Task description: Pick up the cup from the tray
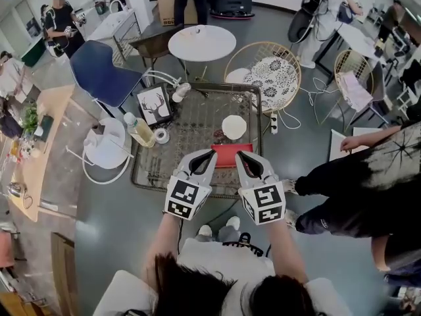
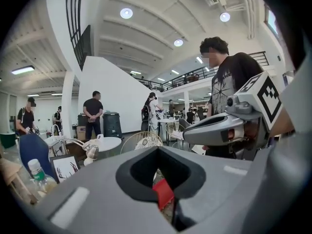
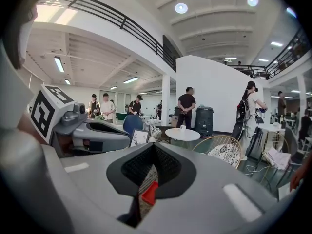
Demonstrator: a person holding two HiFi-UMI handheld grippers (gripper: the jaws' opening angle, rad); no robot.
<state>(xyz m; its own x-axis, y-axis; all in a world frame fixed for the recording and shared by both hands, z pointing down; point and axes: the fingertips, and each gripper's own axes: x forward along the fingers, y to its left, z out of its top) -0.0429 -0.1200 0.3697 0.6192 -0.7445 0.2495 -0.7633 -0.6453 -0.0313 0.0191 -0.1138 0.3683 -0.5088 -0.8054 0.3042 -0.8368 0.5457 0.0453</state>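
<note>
Fingers [image 2: 92, 194] of the left gripper [image 2: 158, 149] pressed tip to tip, gripping nothing; between them only a diamond-shaped window, with a sliver of the red tray [image 2: 164, 195] beyond. Same on the right gripper [image 3: 154, 146]: fingers [image 3: 219, 179] closed on each other, empty, red showing through the slit.

From the head view, both held side by side, low over the near edge of the glass-topped surface [image 1: 187, 133], tips at the tray's two near corners. Just past the tray's far edge, a white cup [image 1: 234, 127], apart from both grippers. Hard to tell whether seated on the tray or on the surface touching it. Just beside it on the left, a small dark object [image 1: 217, 135], too small to name. Further left, a clear bottle [image 1: 139, 130], a roll of tape [image 1: 161, 135] and a framed deer picture [image 1: 154, 104], all out of the way.

Judged as a reach not yet begun. Spread one pair of fingers wide before any move forward; shut tips would only nudge the cup away. Choose one gripper, since either looks equally placed, and keep the other back. Carry over the tray, not through it. Come down with one finger inside the rim and one outside, or straddle the body if the spread allows. Close slowly: probably smooth and light, apt to slide or tip. Lift straight up, clear of the dark object.
</note>
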